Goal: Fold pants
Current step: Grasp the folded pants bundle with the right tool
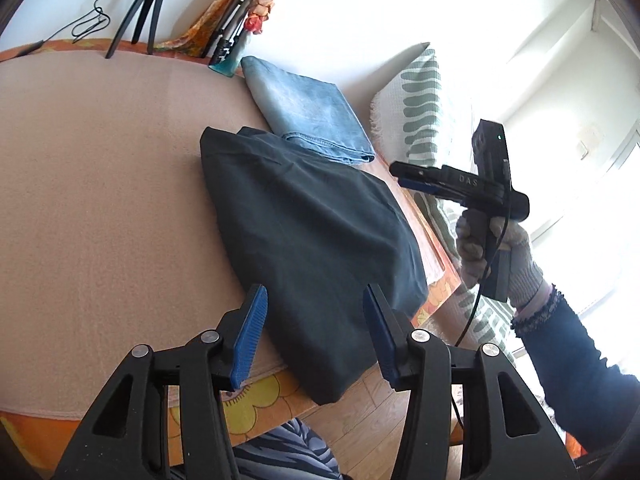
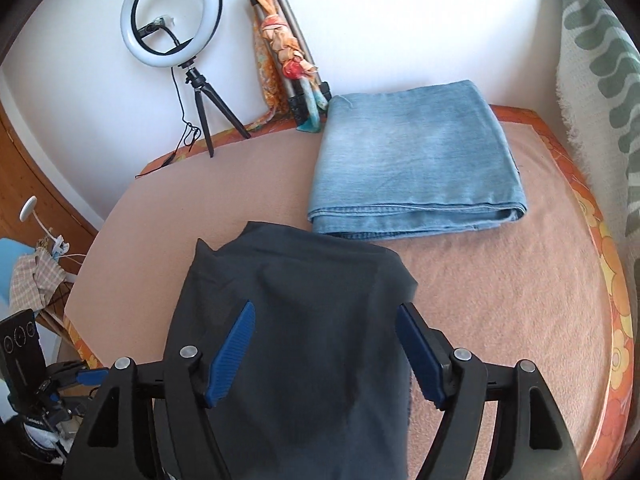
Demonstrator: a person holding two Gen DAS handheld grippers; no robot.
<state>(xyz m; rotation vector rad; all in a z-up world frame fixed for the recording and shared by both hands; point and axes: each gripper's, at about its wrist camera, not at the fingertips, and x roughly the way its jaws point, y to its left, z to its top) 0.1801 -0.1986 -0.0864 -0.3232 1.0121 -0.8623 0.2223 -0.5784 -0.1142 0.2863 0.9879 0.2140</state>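
**Dark pants folded, both claws free above them**

The dark pants (image 2: 296, 320) lie as a compact folded bundle on the pink-covered surface (image 2: 500, 292), near its front edge, with their far end just overlapping the folded blue jeans (image 2: 416, 160). The left claw (image 1: 316, 320) hangs wide above the bundle's near end, holding nothing. The right claw (image 2: 326, 344) is also spread wide over the dark cloth, apparently without touching it. The fold looks nearly finished; the top layer is puffy and its near corner overhangs the surface edge. To finish well, each claw should pinch one near corner, draw the bundle fully onto the surface, and square its edges beside the jeans rather than on them.
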